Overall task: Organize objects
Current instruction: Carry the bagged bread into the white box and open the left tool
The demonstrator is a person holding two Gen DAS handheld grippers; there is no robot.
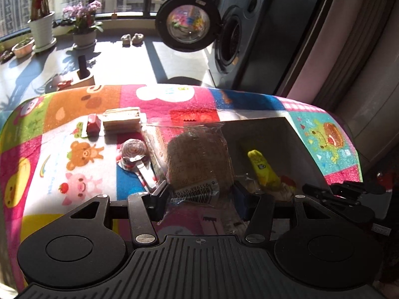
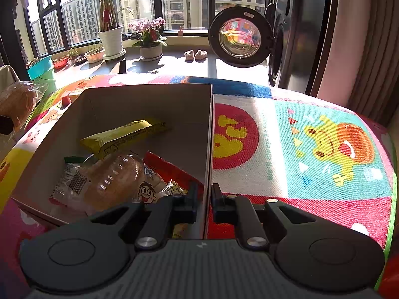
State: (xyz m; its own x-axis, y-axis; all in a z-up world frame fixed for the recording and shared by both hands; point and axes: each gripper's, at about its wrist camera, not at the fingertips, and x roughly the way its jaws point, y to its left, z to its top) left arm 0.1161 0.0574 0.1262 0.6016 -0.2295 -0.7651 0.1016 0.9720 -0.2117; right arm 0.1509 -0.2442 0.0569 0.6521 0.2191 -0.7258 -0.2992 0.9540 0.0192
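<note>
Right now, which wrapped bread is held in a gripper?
The dark loaf, clamped by the left gripper above the mat; the paler loaf lies in the box.

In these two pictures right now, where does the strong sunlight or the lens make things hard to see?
Left wrist view: sunlight glares on the clear wrap of the bagged bread held by the left gripper, and the box interior lies in shadow. Right wrist view: the fisheye bends the window frames; the box wall shades the blanket.
</note>
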